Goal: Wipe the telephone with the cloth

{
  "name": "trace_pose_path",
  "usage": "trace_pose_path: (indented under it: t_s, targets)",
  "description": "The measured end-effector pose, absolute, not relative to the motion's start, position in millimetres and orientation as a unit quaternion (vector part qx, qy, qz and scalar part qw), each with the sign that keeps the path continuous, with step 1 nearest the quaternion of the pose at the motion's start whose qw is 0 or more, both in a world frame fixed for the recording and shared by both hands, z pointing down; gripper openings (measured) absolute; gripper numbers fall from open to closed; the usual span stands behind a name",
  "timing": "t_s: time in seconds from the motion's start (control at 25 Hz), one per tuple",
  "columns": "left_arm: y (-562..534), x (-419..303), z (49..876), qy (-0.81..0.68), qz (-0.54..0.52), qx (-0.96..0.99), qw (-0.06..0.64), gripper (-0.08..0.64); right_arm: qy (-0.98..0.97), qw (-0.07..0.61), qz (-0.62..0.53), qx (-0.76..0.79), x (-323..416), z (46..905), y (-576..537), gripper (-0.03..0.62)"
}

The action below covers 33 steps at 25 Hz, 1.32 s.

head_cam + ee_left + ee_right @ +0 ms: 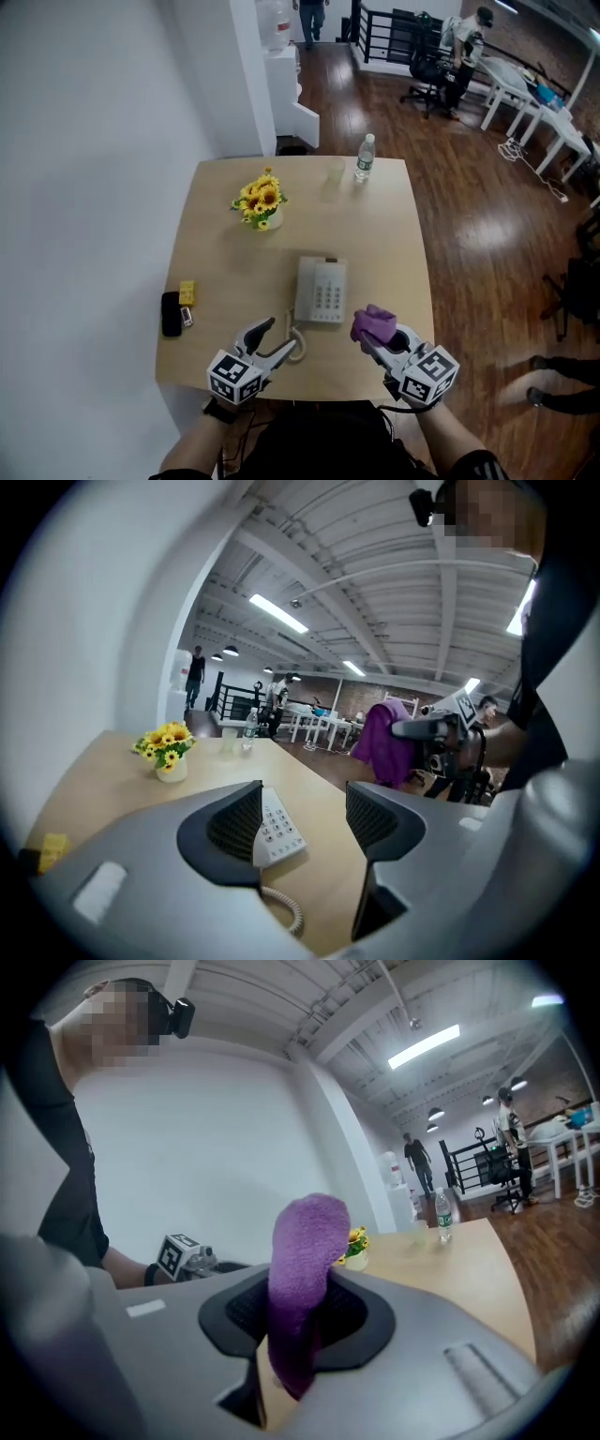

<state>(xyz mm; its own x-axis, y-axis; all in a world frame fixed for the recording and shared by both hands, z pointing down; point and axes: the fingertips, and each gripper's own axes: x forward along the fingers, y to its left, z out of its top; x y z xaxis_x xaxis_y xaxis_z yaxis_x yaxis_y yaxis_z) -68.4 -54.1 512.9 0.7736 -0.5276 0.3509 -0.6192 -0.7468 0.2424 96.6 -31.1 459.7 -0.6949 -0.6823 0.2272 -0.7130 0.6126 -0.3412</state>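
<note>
A white telephone (321, 290) lies flat in the middle of the wooden table (375, 234), its coiled cord (295, 343) trailing toward the near edge. The purple cloth (374, 324) is pinched in my right gripper (367, 342), just right of the phone's near corner and raised off the table. In the right gripper view the cloth (302, 1288) stands up between the shut jaws. My left gripper (277, 337) is open with nothing in it, near the cord. In the left gripper view the telephone (277, 827) shows between the jaws.
A pot of sunflowers (260, 204) stands at the back left. A water bottle (365, 157) and a clear cup (336, 172) are at the far edge. A black object (171, 313) and a yellow block (187, 292) lie at the left edge. People and office desks (525, 98) are farther off.
</note>
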Motion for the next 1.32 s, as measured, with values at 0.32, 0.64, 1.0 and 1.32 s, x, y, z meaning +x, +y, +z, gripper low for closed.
trace_pose_path:
  t_s: [0.32,0.64,1.0,1.32]
  targets:
    - [9,-101,479,-0.300,0.082,0.938,0.154,0.275,-0.899,0.049,0.167,0.402,72,437,25,0.100]
    - [43,-118,452,-0.288,0.078,0.947,0.116,0.275,-0.892,0.061,0.142,0.425,69,424,69,0.100]
    - [65,-119,444,-0.282,0.071,0.952,0.097,0.275,-0.891,0.063,0.121,0.432,69,412,91,0.100]
    - [71,-116,440,-0.280,0.078,0.953,0.084,0.276,-0.893,0.060,0.112,0.432,69,404,96,0.100]
